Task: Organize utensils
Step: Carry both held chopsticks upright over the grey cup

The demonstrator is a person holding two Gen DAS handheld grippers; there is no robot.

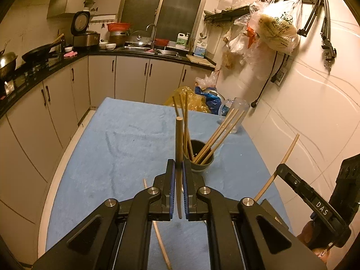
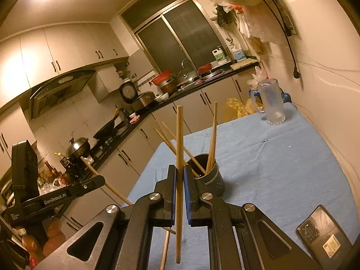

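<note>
Chopsticks held over a blue-covered table (image 1: 101, 157) in a dim kitchen.

One chopstick (image 1: 179, 148) is clamped upright in the left gripper (image 1: 178, 173), another chopstick (image 2: 179, 157) in the right gripper (image 2: 179, 177); the dark cup (image 1: 199, 157) near the table's middle holds perhaps six more.

Left gripper (image 1: 178, 168) jaws clamped on an upright chopstick (image 1: 179, 139), dark utensil cup (image 1: 199, 157) just behind, holding perhaps six chopsticks, blue cloth (image 1: 112, 157)

The loose chopstick (image 1: 160, 243) on the bench (image 1: 108, 157) ran partly under the left gripper (image 1: 178, 168) body. The holder (image 2: 212, 175) hid its chopsticks' lower ends. The phone (image 2: 324, 236) was cut off by the frame's rim.
</note>
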